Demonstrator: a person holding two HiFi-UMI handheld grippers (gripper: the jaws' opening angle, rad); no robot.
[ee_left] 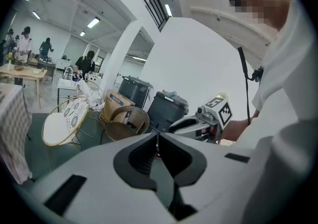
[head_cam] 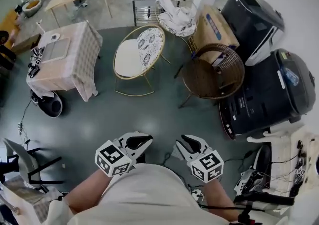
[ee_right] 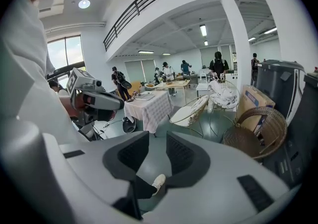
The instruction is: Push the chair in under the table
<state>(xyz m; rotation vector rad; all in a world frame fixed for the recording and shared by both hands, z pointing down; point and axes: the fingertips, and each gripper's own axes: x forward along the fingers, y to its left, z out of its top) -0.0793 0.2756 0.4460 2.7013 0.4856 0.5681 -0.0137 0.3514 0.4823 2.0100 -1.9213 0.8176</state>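
The chair (head_cam: 137, 52) has a round gold wire frame, a white seat and a patterned back; it stands on the grey floor to the right of the table (head_cam: 62, 59), which wears a checked cloth, and apart from it. Both grippers hang close to the person's body, far from the chair. My left gripper (head_cam: 143, 142) is shut, its tips meeting (ee_left: 158, 135) with nothing between them. My right gripper (head_cam: 183, 142) stands open with a narrow gap (ee_right: 157, 138); only the floor and a shoe show through it. The chair (ee_right: 191, 110) and the table (ee_right: 149, 106) lie ahead in the right gripper view.
A brown wicker chair (head_cam: 214, 72) stands right of the gold chair, with a cardboard box (head_cam: 214, 27) and large black bins (head_cam: 269, 89) behind it. A round white-and-black device (head_cam: 47, 104) lies at the table's foot. Cables and equipment crowd the lower right. Several people stand far off.
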